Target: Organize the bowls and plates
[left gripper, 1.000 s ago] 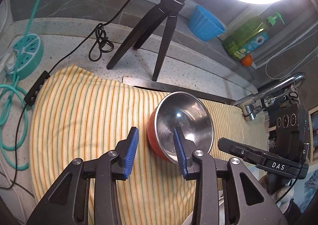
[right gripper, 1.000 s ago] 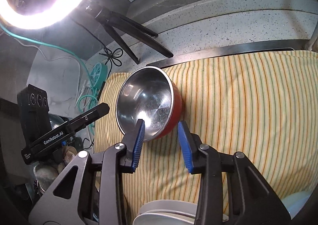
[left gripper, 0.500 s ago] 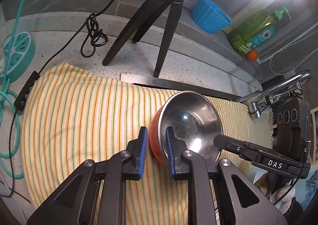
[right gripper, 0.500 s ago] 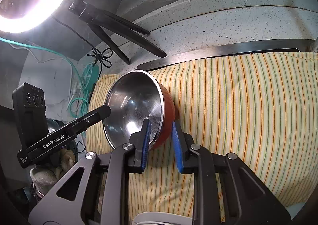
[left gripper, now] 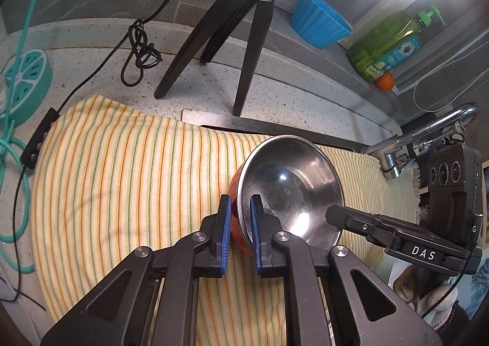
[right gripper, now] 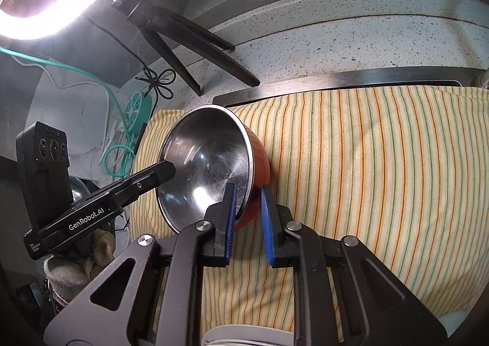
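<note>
A steel bowl with a red outside [left gripper: 290, 187] is held tilted above the yellow striped cloth [left gripper: 122, 180]. My left gripper [left gripper: 240, 217] is shut on its rim, one blue pad inside and one on the red wall. My right gripper [right gripper: 247, 205] is shut on the opposite rim of the same bowl [right gripper: 207, 165] in the same way. Each gripper shows in the other's view, the right one [left gripper: 397, 232] and the left one [right gripper: 101, 202]. A stack of white plates [right gripper: 244, 336] peeks in at the bottom of the right wrist view.
A black tripod [left gripper: 232, 31] stands on the speckled counter behind the cloth. A blue bowl [left gripper: 318, 24], a green soap bottle [left gripper: 388, 43] and a small orange object [left gripper: 384, 81] sit on the ledge. A faucet [left gripper: 428, 132] is at right. A teal power strip [left gripper: 24, 79] and cables lie at left.
Both grippers closed from open onto opposite sides of the bowl's rim. The bowl has tipped up between them.
</note>
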A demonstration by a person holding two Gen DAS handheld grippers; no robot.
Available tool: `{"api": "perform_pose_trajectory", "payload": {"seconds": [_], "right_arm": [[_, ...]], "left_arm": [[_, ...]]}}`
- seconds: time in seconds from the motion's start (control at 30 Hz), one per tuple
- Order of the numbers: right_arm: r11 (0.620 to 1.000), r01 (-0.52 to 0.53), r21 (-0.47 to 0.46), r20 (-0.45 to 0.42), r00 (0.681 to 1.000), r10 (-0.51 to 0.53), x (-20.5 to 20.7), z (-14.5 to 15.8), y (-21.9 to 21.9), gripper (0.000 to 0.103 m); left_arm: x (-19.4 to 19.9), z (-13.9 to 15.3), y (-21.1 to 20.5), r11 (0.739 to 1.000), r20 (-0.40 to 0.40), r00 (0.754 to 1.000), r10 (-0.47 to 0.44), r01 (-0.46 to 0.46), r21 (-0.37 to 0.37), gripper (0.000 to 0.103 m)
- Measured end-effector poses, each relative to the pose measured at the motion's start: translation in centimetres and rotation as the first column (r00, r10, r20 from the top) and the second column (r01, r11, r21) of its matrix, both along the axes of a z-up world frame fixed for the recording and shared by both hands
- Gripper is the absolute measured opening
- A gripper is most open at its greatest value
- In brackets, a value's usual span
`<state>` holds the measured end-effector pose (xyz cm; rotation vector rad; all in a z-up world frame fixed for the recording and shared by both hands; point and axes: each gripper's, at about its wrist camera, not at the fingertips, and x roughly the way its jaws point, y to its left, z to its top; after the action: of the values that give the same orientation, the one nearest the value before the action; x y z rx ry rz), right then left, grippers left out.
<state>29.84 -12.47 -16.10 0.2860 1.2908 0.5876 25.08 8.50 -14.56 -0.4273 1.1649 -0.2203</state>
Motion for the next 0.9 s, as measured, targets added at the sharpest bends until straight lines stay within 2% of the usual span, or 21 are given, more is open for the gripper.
{"api": "perform_pose_trajectory", "payload": {"seconds": [0.47,0.9], "right_arm": [[0.998,-0.045,0.036,0.051,0.998,0.043,-4.7,4.2,-0.4,0.016],[0.992,-0.122,0.034,0.117,0.986,0.117,-11.1,7.9,0.6,0.016]], "left_arm": [[-5.4,4.7,0.4,0.999,0.103,0.994,0.03,-0.027,-0.022,0.01],[-12.7,6.8,1.4,0.995,0.145,0.985,0.094,-0.087,-0.057,0.01]]}}
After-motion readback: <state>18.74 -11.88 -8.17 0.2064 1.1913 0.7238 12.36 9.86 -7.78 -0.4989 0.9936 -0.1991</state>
